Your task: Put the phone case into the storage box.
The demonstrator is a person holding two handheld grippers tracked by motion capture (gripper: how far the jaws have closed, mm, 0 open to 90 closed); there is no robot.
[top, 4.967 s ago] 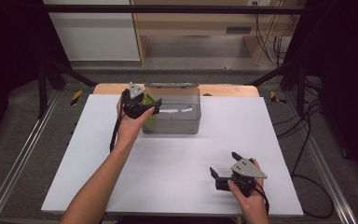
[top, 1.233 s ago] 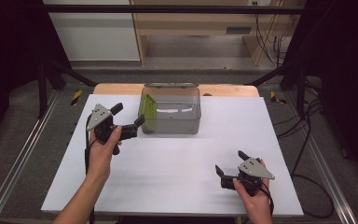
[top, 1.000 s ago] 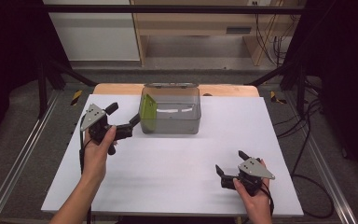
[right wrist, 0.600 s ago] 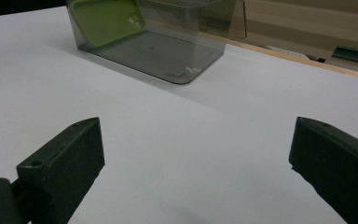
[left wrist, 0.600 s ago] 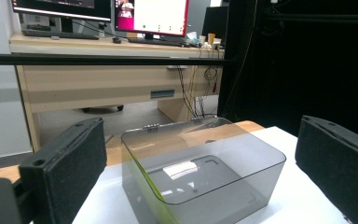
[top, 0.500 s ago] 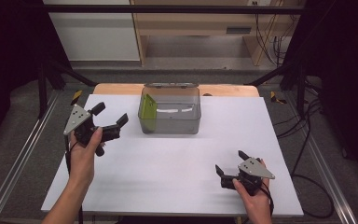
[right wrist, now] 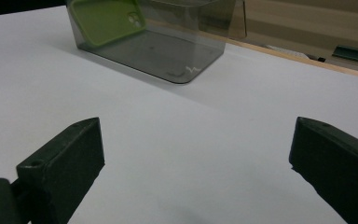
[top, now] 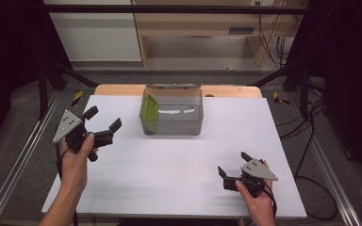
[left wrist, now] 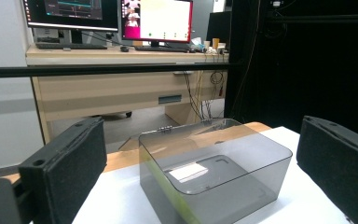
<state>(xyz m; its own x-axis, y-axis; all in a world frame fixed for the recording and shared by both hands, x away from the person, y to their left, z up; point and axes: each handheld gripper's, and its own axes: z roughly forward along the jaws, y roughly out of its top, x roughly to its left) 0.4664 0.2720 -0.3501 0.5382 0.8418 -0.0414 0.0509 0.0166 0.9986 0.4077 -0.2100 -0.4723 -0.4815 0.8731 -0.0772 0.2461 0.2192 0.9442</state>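
Note:
A smoky clear plastic box (top: pixel 172 110) stands at the far middle of the white table (top: pixel 179 169). A green phone case (top: pixel 149 113) leans upright against the box's left inner wall, and the right gripper view shows the green phone case (right wrist: pixel 107 18) through the wall. My left gripper (top: pixel 104 117) hovers to the left of the box, apart from it, open and holding nothing. It looks at the box (left wrist: pixel 214 172) from the side. My right gripper (top: pixel 233 163) rests low near the table's front right, open and with nothing in it, its jaws pointing toward the box (right wrist: pixel 168 42).
A wooden strip (top: pixel 122 89) runs along the table's far edge behind the box. Metal rails (top: pixel 23 155) flank the table on both sides. Cables (top: pixel 311 141) lie on the floor at the right. A desk with monitors (left wrist: pixel 107 18) stands beyond the table.
My left gripper has drawn away from the box, to the left and toward the person, open; the green phone case stays in the box. The right gripper has barely moved.

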